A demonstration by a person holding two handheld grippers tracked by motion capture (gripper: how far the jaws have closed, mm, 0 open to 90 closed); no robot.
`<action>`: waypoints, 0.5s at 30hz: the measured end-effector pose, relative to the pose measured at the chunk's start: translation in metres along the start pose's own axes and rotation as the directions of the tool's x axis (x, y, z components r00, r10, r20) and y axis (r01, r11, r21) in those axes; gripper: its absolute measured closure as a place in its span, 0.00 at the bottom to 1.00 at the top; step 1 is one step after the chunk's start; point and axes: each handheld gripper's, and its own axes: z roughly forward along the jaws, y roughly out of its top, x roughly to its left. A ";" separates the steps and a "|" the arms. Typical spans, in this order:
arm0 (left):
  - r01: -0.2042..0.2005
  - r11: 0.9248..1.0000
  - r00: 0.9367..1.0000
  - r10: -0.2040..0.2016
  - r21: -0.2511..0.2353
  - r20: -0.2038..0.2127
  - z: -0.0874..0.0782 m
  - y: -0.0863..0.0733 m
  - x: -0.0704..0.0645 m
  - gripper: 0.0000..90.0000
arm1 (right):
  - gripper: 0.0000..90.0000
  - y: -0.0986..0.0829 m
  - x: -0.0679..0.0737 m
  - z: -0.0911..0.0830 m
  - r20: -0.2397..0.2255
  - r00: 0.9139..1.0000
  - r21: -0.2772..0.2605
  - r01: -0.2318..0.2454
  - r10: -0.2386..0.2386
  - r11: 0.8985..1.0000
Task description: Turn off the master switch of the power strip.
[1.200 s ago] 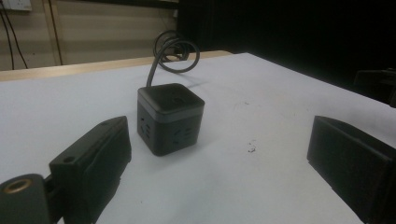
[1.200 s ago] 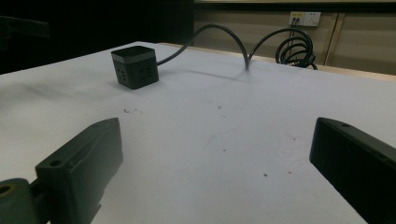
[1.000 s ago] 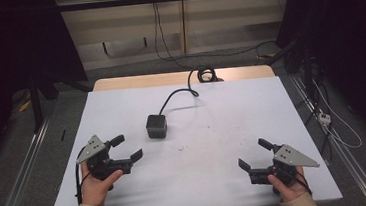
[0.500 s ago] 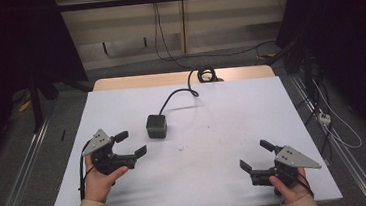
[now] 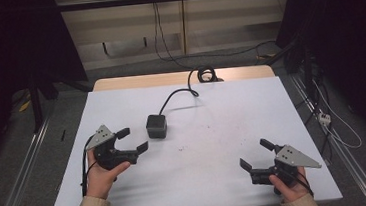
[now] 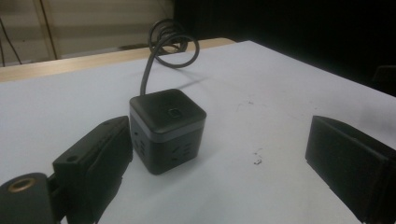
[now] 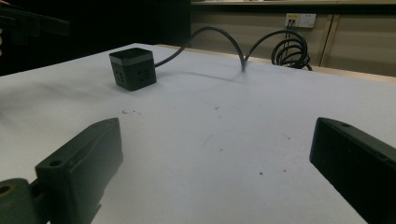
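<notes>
White table (image 5: pixel 213 125): cube socket (image 5: pixel 156 126) just beside left hand-held gripper (image 5: pixel 133 140) (jaws apart).

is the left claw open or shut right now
Open. In the left gripper view its two jaws stand wide apart, and the left claw is short of the cube power strip, gripping nothing.
</notes>
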 end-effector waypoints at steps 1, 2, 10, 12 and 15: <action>0.001 1.000 1.000 -0.001 0.001 -0.001 0.000 0.000 0.000 0.08 | 0.03 0.000 -0.001 0.000 0.001 1.000 0.002 0.006 -0.006 1.000; 0.000 1.000 1.000 0.000 0.002 -0.001 0.001 0.000 0.001 0.09 | 0.03 0.000 -0.001 -0.001 0.001 1.000 0.002 0.003 -0.003 1.000; -0.007 1.000 1.000 0.007 0.014 -0.008 0.007 0.003 0.000 0.09 | 0.03 0.000 0.000 0.000 -0.008 1.000 -0.002 0.006 -0.006 1.000; -0.003 1.000 1.000 0.003 0.017 -0.010 0.009 0.004 0.000 0.09 | 0.03 0.001 0.000 0.000 -0.011 1.000 -0.003 0.015 -0.015 1.000; 0.004 1.000 1.000 -0.003 0.021 -0.009 0.012 0.004 0.000 0.09 | 0.03 0.001 0.000 0.001 -0.015 1.000 -0.005 0.017 -0.018 1.000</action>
